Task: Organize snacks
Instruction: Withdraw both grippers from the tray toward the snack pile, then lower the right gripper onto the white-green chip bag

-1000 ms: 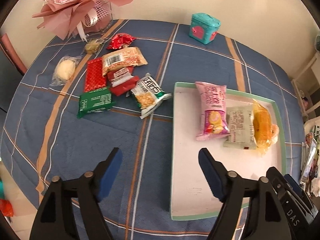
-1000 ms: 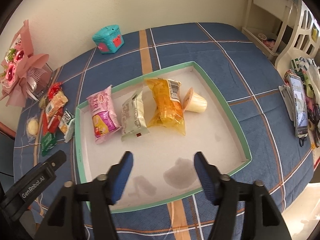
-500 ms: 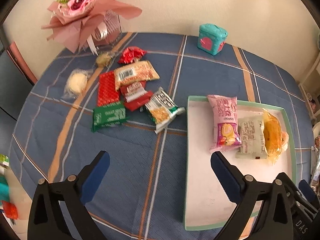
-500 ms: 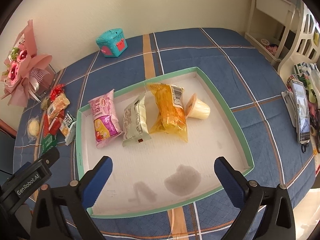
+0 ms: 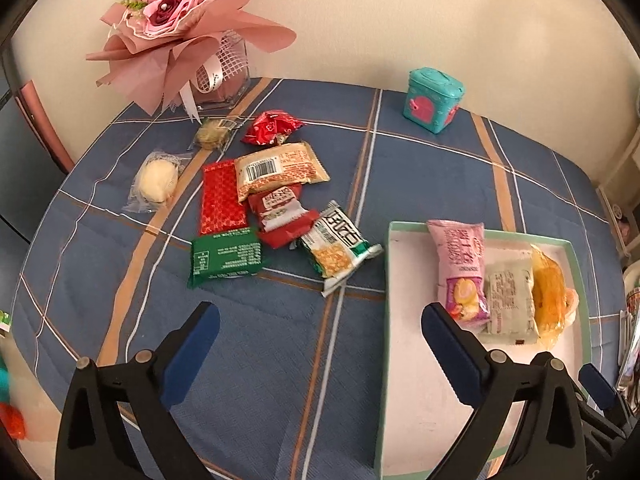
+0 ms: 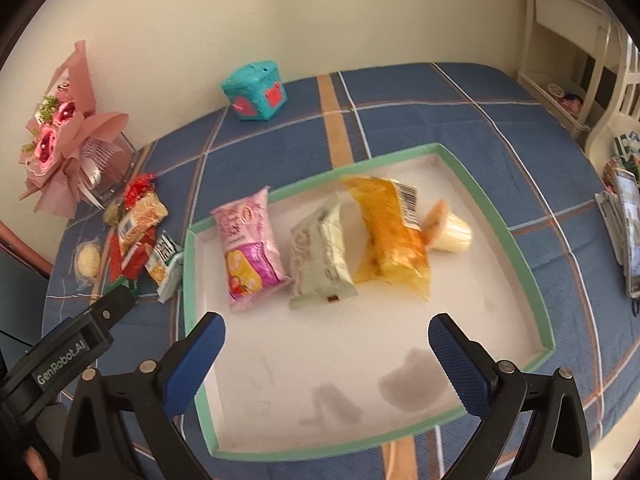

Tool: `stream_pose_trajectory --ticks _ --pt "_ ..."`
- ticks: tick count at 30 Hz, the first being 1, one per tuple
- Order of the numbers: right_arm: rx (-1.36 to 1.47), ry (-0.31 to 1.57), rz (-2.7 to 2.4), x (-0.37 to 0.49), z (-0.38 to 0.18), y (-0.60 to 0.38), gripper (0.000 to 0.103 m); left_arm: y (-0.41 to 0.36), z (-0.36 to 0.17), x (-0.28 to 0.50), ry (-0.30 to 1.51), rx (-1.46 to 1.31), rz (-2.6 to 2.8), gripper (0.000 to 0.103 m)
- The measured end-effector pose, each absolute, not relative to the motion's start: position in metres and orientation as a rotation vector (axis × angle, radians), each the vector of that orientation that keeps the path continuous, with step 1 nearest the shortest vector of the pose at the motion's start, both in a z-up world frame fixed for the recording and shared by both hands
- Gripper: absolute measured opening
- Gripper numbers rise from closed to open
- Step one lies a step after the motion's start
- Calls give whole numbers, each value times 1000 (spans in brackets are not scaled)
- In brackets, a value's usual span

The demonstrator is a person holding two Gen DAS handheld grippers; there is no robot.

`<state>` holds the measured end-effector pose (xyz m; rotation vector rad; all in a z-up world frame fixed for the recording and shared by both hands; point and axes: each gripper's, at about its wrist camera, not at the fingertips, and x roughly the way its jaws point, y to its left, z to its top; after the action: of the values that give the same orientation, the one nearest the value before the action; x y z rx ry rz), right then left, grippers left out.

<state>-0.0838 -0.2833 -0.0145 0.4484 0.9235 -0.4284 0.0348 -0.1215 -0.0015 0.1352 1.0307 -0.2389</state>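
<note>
A white tray with a green rim (image 6: 532,264) (image 5: 384,320) holds a pink packet (image 6: 248,248) (image 5: 460,268), a pale green packet (image 6: 320,256), an orange packet (image 6: 392,236) and a jelly cup (image 6: 448,232). Several loose snacks lie on the blue cloth left of the tray: a green-white packet (image 5: 340,248), a green bar (image 5: 224,258), red packets (image 5: 222,198), a beige packet (image 5: 280,168) and a clear-wrapped bun (image 5: 156,180). My left gripper (image 5: 320,352) is open and empty above the cloth, near the tray's left rim. My right gripper (image 6: 328,360) is open and empty above the tray's near half.
A pink bouquet in a glass vase (image 5: 180,28) stands at the back left. A teal box (image 5: 432,98) sits at the back by the wall. A phone (image 6: 628,232) lies at the table's right edge. White furniture (image 6: 576,40) stands at the far right.
Both grippers have opened wider and drawn back. The left view has shifted toward the loose snack pile. No snack has moved.
</note>
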Motion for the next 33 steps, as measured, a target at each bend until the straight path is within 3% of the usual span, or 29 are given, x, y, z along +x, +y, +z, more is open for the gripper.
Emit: stream_pose_trajectory --ticks 25,33 --pt "357 865 -171 18 -7 -205 103 -14 -23 130 1073 -126 -110 101" --pt "299 911 -113 60 -25 -176 88 -2 -39 150 1121 -176 -91 101"
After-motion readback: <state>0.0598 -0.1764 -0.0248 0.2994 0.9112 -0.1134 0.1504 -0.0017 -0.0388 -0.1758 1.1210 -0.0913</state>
